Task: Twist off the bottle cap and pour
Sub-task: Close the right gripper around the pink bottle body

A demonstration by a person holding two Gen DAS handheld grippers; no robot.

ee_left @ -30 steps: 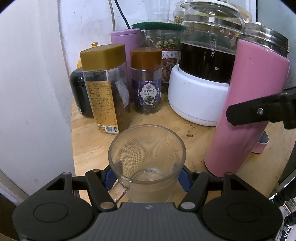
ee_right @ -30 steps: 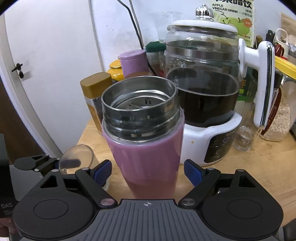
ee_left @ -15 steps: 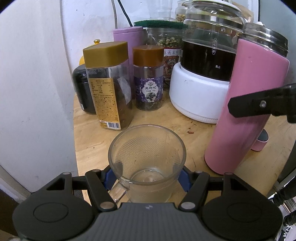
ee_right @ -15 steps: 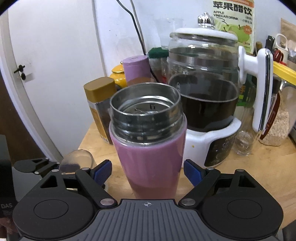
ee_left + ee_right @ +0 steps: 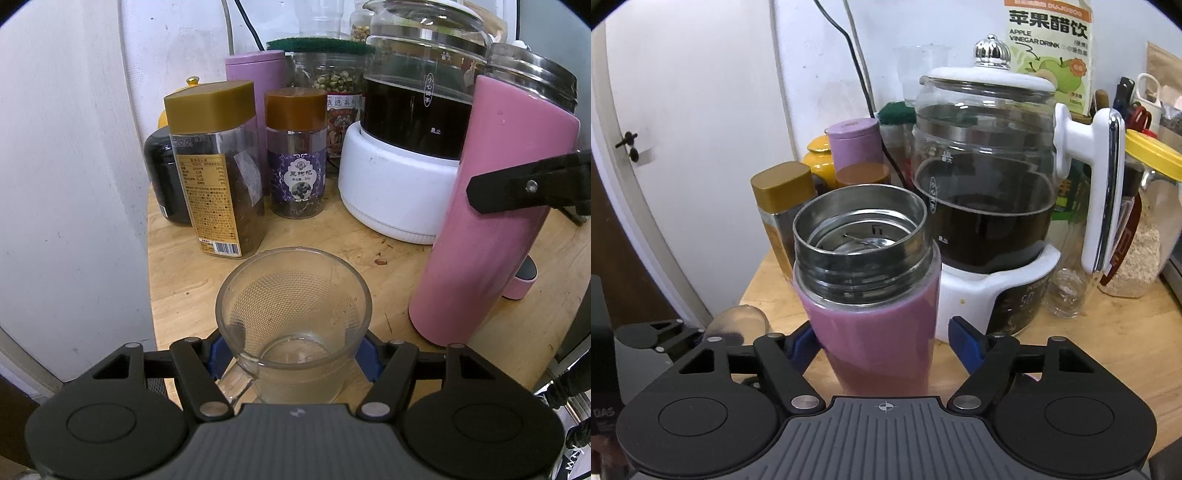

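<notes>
Left gripper (image 5: 293,350) clamps the glass mug (image 5: 293,325); right gripper (image 5: 882,339) grasps the uncapped pink thermos (image 5: 868,295), upright

glass kettle (image 5: 990,192), gold-lidded jar (image 5: 216,173), wooden table (image 5: 177,266)

Pink bottle (image 5: 871,325) upright on the wooden table, cap off, wide steel threaded mouth open with a metal strainer visible inside, body tapering slightly toward the base. Pink cap (image 5: 521,280) down on the tabletop just behind the bottle's foot, mostly hidden by it. Clear glass mug (image 5: 293,325) upright at the table's near edge, well left of the bottle, handle toward the camera, nothing poured in yet.
</notes>
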